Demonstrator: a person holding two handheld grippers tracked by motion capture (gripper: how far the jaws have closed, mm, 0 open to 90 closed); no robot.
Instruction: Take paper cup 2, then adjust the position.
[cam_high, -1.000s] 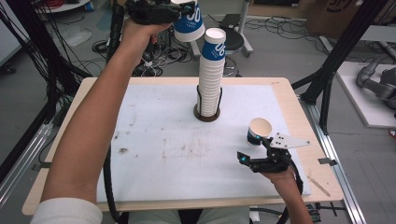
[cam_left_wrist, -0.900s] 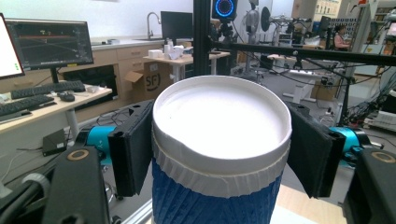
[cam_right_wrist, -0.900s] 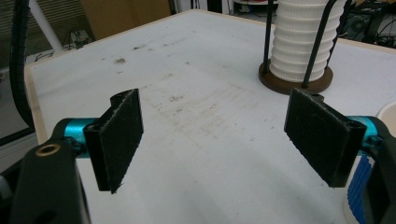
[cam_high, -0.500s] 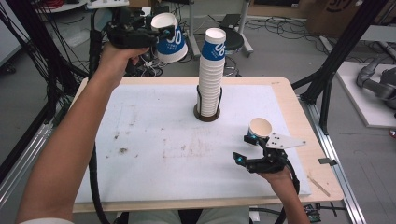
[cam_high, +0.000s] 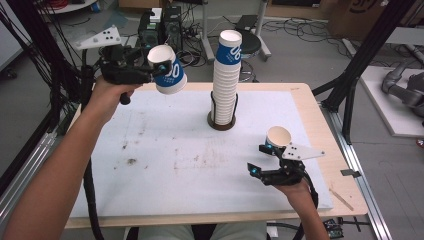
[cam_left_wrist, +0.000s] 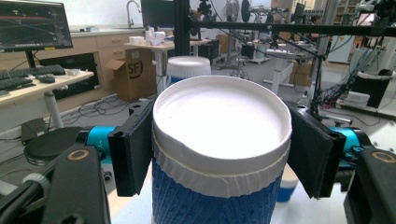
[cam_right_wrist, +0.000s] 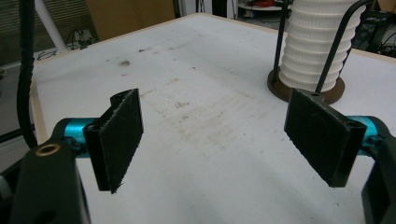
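Note:
My left gripper is shut on a blue and white paper cup, held tilted in the air over the table's far left corner. In the left gripper view the cup sits squeezed between both pads, its mouth facing the camera. A tall stack of the same cups stands in a black wire holder at the table's middle back. One single cup stands upright at the right. Just in front of that cup my right gripper hovers open with nothing between its pads.
A white mat with dark stains covers most of the wooden table. The stack and holder base lie ahead and right of the right gripper. Black frame posts, cables and a stool surround the table.
The left gripper has carried the cup leftward and down, away from the top of the stack. The right gripper and the single cup have stayed put.

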